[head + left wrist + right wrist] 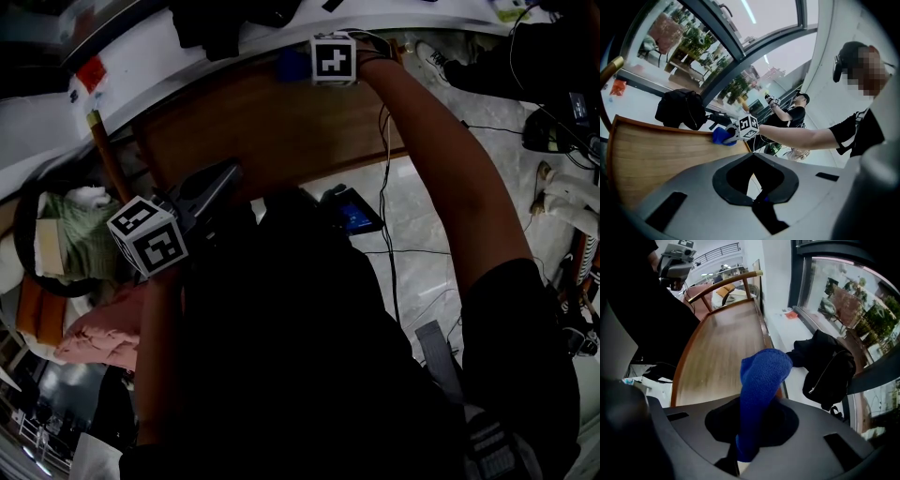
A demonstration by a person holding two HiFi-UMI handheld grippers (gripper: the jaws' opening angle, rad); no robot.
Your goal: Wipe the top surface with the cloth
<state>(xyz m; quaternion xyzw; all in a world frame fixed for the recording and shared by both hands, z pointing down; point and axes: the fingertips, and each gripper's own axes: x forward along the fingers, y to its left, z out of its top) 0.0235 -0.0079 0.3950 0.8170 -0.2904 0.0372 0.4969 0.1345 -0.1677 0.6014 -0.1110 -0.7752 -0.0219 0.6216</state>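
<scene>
Your left gripper [221, 178] sits at about nine o'clock in the head view, at the near side of the table. Its jaws are pressed together on nothing, so it has no part in the wiping. Ahead of it, from ten to twelve o'clock, runs the wooden top [272, 127], a long brown board with a raised rim. It looks bare and dry along the whole length you can see. At twelve o'clock your right arm is stretched out, and the right gripper [736, 461] is pinching the blue cloth [761, 380] low in its jaws. The free end of the cloth bulges forward, at the far corner of the board beside the white windowsill [787, 331]. The bulge hides the contact, so it probably rests on the wood, but that cannot be said for sure. To the right of the cloth, at three o'clock in the right gripper view, a black jacket [829, 366] lies on the sill, just beside the board's edge. The wood shows no streak, damp patch or dust line, so nothing tells what has been wiped. With the cloth at one end corner, I judge that most of the length remains to be covered. Strokes should run down the board, with the cloth kept off the jacket.
</scene>
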